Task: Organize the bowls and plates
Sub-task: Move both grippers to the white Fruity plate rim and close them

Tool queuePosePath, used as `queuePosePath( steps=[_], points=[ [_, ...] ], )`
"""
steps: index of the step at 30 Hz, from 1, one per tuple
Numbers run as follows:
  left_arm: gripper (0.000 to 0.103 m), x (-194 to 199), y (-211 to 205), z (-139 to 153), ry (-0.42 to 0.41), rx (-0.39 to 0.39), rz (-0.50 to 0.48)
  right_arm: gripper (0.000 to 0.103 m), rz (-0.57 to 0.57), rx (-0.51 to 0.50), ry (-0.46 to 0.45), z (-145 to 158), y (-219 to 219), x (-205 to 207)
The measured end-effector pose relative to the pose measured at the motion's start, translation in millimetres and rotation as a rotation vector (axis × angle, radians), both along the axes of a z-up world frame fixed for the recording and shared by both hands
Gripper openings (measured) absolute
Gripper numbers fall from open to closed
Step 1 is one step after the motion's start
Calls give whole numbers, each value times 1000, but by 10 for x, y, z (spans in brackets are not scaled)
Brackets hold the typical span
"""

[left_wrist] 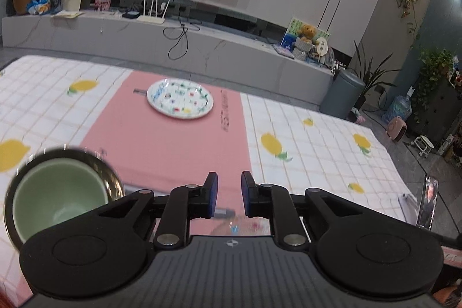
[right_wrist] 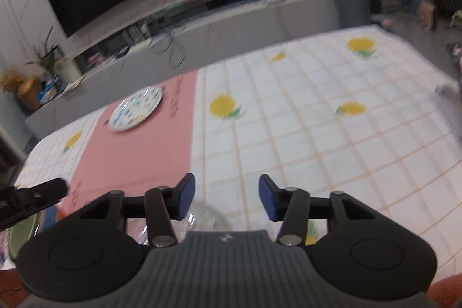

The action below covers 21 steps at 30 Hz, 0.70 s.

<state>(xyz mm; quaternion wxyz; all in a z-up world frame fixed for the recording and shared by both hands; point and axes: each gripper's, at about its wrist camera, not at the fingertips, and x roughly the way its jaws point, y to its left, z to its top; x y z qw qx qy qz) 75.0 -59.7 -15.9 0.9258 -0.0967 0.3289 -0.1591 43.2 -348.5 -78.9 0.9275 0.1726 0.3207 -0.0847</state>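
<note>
The plate point(left_wrist: 180, 99) lies flat, face up, on the far part of the pink mat point(left_wrist: 161, 146), which runs as a strip from near to far across the checked lemon cloth point(left_wrist: 317, 134). Being round, the plate has no long axis. A green bowl point(left_wrist: 55, 198) sits upright, mouth up, nested in a darker bowl point(left_wrist: 108, 172) at the near left, just beside the left gripper point(left_wrist: 228, 194). That gripper's jaws stand narrowly apart with nothing between them. The right gripper point(right_wrist: 226, 197) stands wider, also empty, above a clear glass dish point(right_wrist: 208, 217) whose shape is too blurred to tell.
</note>
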Motion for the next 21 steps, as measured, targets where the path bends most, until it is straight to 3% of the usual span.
queuePosePath(
  steps=[4,7,12,16,21],
  points=[
    [35,158,16,183,-17,-18,-27,51,-21,-12,-25,110,-3,132],
    [39,307,18,344,-36,17,-66,56,-40,62,-34,175,-50,271],
    [46,655,97,576,-47,102,-96,72,-9,227,-26,264,-93,621],
    [62,1065,265,656,-1,69,-124,79,11,306,22,289,-85,969],
    [64,1744,443,475,184,63,-135,80,45,366,90,214,5,1421]
  ],
)
